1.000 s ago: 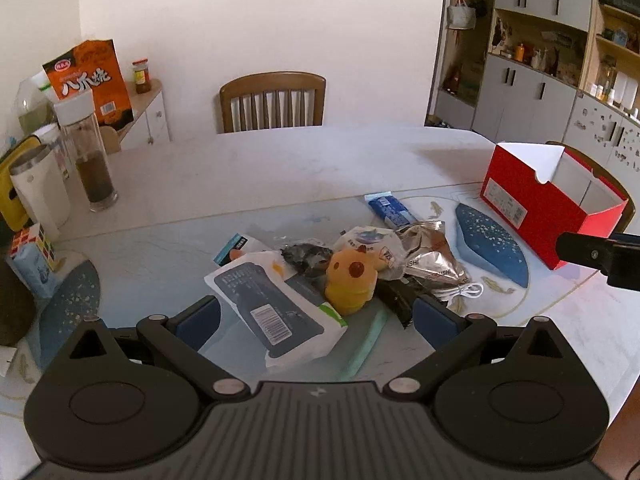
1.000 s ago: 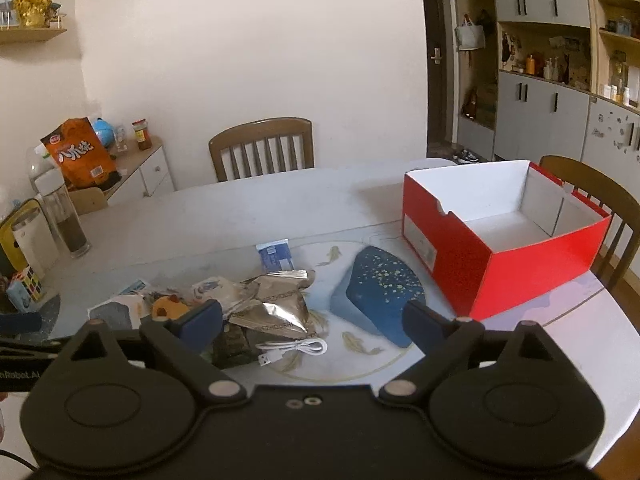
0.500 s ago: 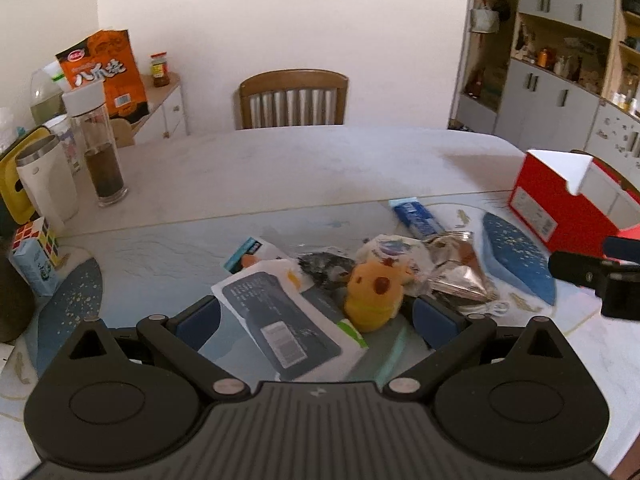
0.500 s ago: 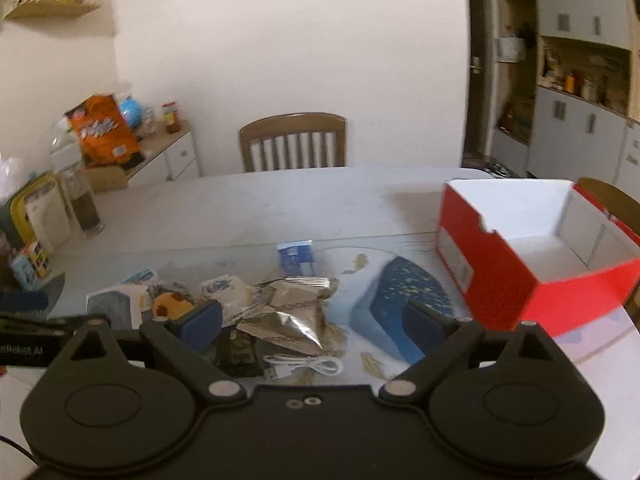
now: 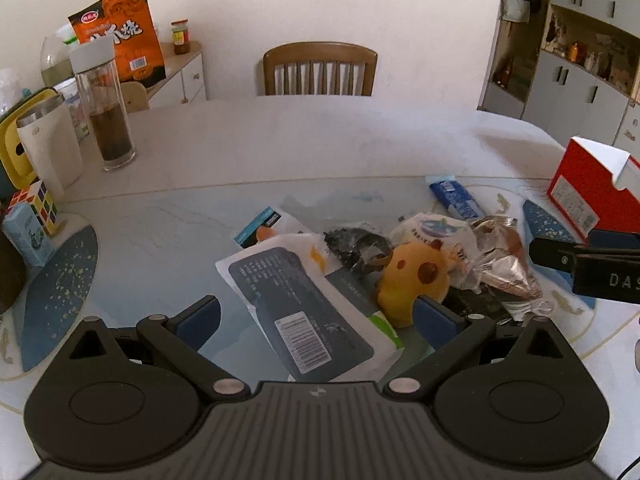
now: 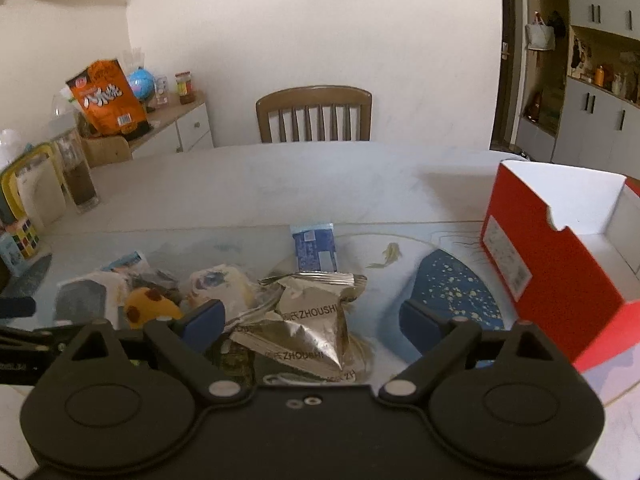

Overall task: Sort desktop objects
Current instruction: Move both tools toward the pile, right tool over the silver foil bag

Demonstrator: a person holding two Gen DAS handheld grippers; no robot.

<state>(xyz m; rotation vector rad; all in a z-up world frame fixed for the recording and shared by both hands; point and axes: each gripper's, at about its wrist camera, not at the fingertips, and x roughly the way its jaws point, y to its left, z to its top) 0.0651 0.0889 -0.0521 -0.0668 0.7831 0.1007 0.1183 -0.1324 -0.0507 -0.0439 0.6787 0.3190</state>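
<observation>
A pile of small objects lies on the table: a white packet with a dark label [image 5: 300,312], a yellow plush toy [image 5: 412,276], a silver foil snack bag [image 6: 308,320], a blue packet [image 6: 314,248] and a black wrapper [image 5: 356,248]. An open red box [image 6: 560,264] stands at the right. My left gripper [image 5: 316,318] is open and empty, its fingers either side of the white packet. My right gripper [image 6: 312,320] is open and empty, just above the foil bag.
A glass bottle [image 5: 106,108], a white cup [image 5: 50,144], a Rubik's cube [image 5: 36,204] and a small carton [image 5: 26,232] stand at the table's left. A wooden chair [image 5: 320,68] is behind the table. Blue placemats [image 6: 452,300] lie on the glass top.
Both grippers have moved forward and lower toward the pile, with the views swinging right. The red box has slid to the right edge of both views. Both stay open.
</observation>
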